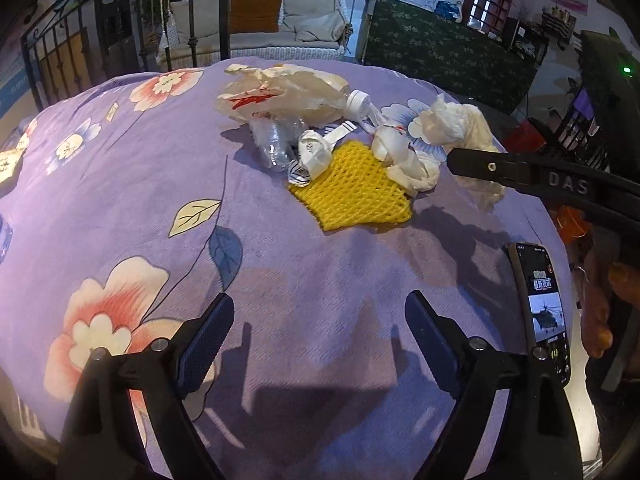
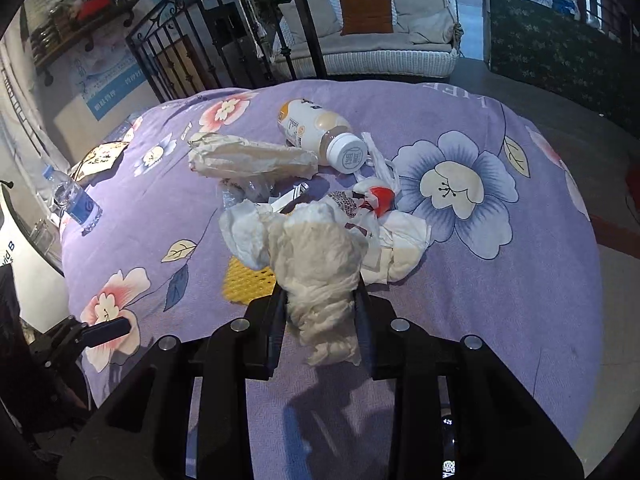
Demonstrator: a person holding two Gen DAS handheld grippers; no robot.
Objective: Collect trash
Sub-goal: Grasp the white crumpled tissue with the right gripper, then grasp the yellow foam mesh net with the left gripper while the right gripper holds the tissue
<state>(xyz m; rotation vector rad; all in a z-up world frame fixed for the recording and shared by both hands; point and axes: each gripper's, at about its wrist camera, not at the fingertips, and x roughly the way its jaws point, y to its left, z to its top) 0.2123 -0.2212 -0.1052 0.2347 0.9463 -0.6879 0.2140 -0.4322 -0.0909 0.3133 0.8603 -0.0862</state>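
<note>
Right gripper (image 2: 320, 312) pinching crumpled tissue (image 2: 316, 256), left gripper (image 1: 320, 332) spread (holding nothing) over purple floral cloth (image 1: 280, 248).

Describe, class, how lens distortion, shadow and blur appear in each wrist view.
Left wrist view: fisheye bulges the purple floral cloth into a dome; the open left claw casts soft shadows; dark vignetted corners. Right wrist view: same bulge; the yellow foam net looks smeared; the crumpled white tissue in the right claw stays fairly sharp.
</note>
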